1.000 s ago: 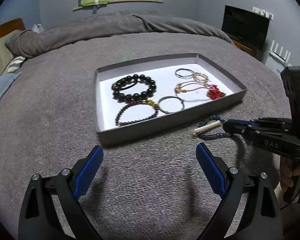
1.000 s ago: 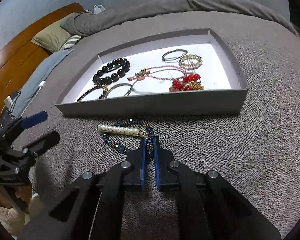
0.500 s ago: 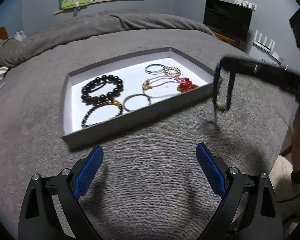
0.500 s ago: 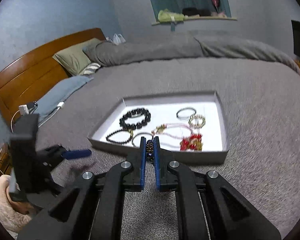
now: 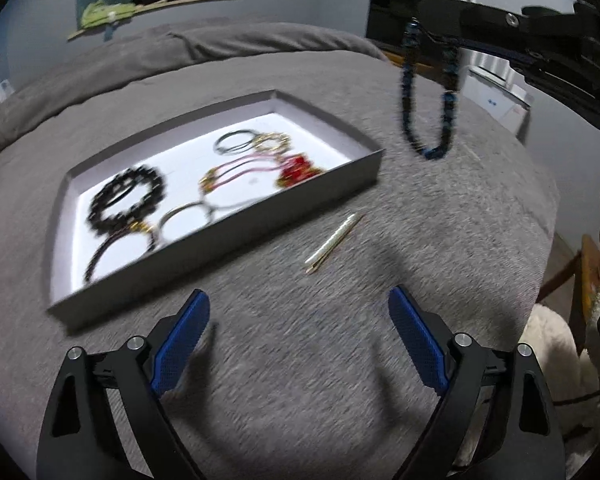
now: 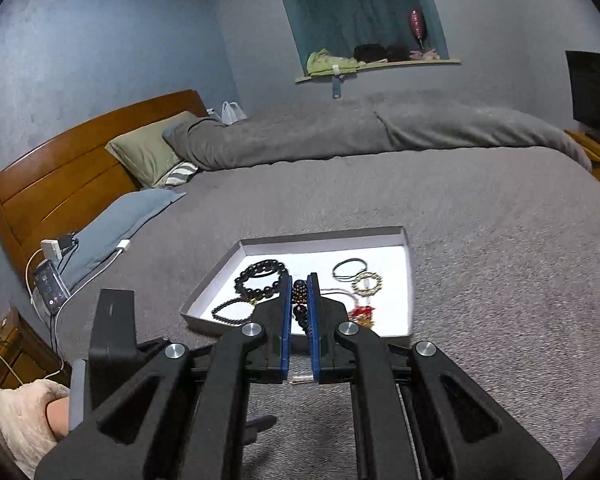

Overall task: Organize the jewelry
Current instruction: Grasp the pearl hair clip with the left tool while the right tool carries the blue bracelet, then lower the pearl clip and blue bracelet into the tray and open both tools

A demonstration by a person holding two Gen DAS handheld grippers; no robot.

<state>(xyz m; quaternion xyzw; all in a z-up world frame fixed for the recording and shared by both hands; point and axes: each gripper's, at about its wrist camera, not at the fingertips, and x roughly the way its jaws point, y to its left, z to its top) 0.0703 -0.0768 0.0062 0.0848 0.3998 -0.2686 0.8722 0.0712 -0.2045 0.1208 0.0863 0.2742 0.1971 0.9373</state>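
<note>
Two grippers: right gripper clenched on dangling blue bead bracelet above tray; left gripper released.

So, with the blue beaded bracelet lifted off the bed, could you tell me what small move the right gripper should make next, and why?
Probably carry it sideways over the tray and lower it. The right gripper has its jaws shut on the blue beaded bracelet, which hangs in the air beyond the tray's right end, and bare white floor shows near that corner.

Both wrist views look forward over the bed, sharing the tray.
</note>
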